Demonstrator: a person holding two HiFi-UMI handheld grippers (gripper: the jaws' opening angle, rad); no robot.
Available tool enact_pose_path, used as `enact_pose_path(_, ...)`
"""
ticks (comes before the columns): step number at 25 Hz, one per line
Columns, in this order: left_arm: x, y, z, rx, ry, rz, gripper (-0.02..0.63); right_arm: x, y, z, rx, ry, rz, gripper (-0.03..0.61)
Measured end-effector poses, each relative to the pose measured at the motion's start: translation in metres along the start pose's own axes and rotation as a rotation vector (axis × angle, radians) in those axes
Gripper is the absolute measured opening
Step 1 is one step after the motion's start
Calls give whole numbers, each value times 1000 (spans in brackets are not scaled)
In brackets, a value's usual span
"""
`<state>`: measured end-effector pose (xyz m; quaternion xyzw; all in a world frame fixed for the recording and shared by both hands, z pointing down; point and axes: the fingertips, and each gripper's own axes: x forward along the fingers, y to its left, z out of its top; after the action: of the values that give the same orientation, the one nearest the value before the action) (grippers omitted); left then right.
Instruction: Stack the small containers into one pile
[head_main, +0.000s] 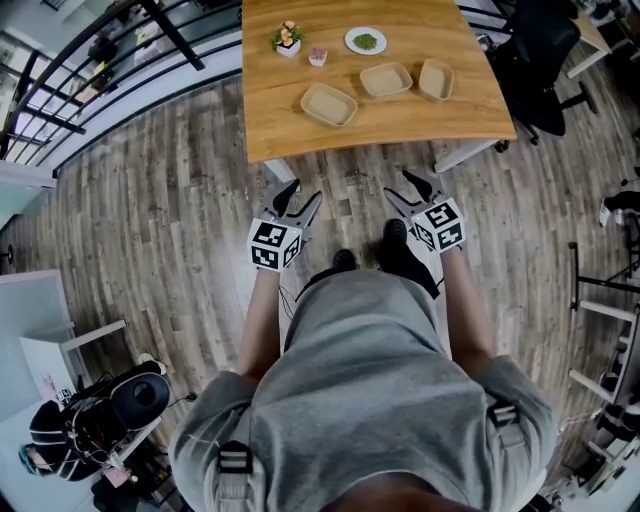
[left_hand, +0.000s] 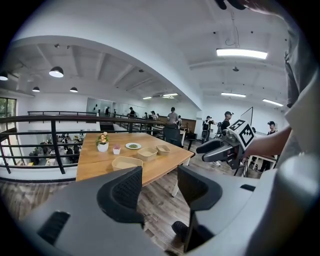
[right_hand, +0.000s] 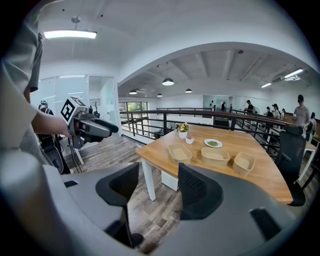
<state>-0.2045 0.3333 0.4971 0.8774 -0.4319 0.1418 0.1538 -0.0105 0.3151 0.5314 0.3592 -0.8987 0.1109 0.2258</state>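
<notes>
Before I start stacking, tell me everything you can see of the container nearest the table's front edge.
The nearest container is a shallow rectangular tray with rounded corners. It is pale tan and looks like pressed paper pulp. It is empty and upright, open side up, and sits flat on the wooden table close to the front edge, turned a little askew. It stands apart from the next container. Nothing touches it but the tabletop.

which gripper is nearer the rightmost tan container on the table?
Right. The right gripper is short of the table edge, nearly in line with the rightmost container; the left gripper is farther left.
</notes>
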Motion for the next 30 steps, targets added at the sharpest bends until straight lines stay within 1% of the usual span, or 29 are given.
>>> enact_pose_path(6,11,6,1,3,14,7,225,8,-11,-1,1,7,6,256)
enact_pose_path(10,21,9,6,2,16,14,224,17,-22,1,44,-2,34,256)
enact_pose_path(14,36,17,17,-6,15,30,225,27,-38,8,49,2,58,256)
enact_pose_path(16,46,21,20,12,29,37,225,32,-47,14,58,-5,71,255)
enact_pose_path(18,59,22,24,40,50,40,225,37,-57,17,62,-5,83,255)
enact_pose_path(20,73,19,29,47,60,34,224,41,-69,16,63,0,93,253)
enact_pose_path(25,108,17,45,34,64,35,225,50,-106,11,66,12,111,250)
enact_pose_path(30,138,28,64,0,58,84,225,58,-145,18,61,18,140,247)
